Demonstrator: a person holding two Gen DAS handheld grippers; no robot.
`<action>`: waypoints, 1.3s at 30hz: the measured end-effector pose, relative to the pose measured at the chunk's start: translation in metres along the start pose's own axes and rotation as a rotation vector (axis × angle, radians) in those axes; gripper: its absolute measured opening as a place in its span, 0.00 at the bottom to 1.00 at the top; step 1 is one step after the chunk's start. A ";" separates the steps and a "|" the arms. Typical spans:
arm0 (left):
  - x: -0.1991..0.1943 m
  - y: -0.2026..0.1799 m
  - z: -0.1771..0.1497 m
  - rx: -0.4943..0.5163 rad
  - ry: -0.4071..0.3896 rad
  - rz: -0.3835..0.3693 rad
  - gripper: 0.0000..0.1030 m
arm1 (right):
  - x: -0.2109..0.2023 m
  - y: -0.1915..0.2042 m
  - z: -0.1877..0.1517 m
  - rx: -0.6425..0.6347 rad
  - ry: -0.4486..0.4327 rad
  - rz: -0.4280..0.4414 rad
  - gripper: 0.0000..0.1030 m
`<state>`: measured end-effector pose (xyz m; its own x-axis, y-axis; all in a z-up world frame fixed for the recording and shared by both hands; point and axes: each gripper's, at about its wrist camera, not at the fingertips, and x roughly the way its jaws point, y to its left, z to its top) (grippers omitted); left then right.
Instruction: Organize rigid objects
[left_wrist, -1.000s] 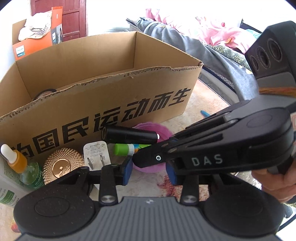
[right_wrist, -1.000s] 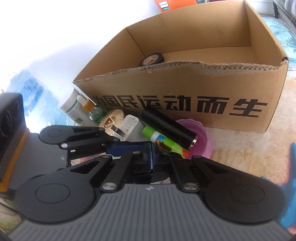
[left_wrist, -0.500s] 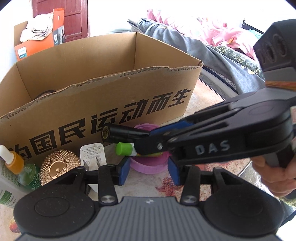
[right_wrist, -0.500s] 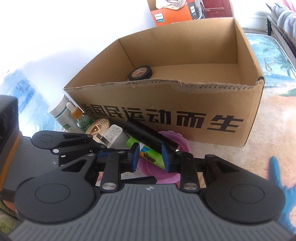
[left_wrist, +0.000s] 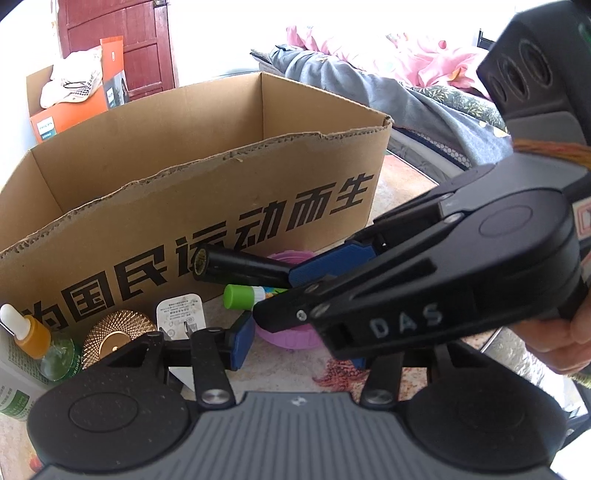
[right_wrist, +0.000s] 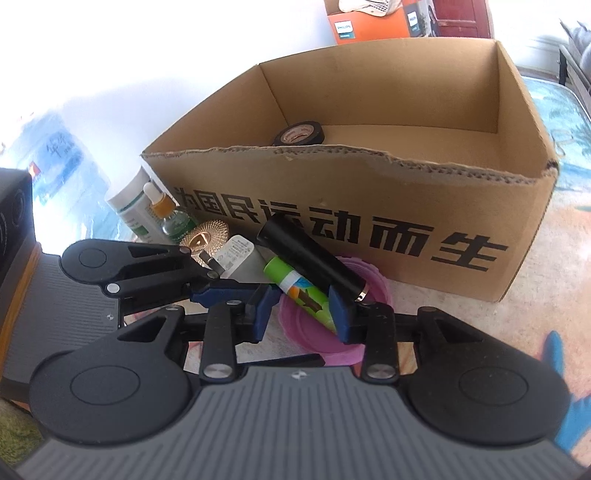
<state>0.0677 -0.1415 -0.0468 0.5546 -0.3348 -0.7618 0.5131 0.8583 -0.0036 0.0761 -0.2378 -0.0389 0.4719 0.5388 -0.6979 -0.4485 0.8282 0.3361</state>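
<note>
Since a second ago, the right gripper (right_wrist: 301, 312) has spread its jaws around the black cylinder (right_wrist: 310, 258) over the purple lid (right_wrist: 364, 291). Left gripper (left_wrist: 299, 341) hangs released. Next: clench, lift into the cardboard box (right_wrist: 461, 192).

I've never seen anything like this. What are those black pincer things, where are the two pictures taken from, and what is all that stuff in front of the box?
No robot here: a person holds two hand-operated pincers, each carrying a camera looking along its fingers. One picture comes from the left gripper, the other from the right gripper. Both are open and hold nothing. The right one's blue pads sit either side of a black flashlight and a green glue stick, which lie across a purple bowl. Beside them are a white charger plug, a gold disc and a dropper bottle. Inside the cardboard box lies a roll of black tape.
</note>
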 end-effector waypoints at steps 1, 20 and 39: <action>0.001 0.000 0.000 0.003 0.003 0.000 0.51 | 0.001 0.003 0.000 -0.021 0.007 -0.014 0.33; -0.007 0.002 -0.005 -0.011 0.007 -0.032 0.51 | -0.014 -0.038 0.002 0.192 -0.116 -0.025 0.33; -0.008 0.003 -0.014 -0.026 0.053 -0.100 0.56 | -0.015 -0.023 -0.045 0.444 -0.055 -0.169 0.14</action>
<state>0.0558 -0.1313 -0.0499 0.4655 -0.3990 -0.7900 0.5465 0.8317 -0.0981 0.0450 -0.2720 -0.0649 0.5552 0.3882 -0.7356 -0.0001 0.8844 0.4666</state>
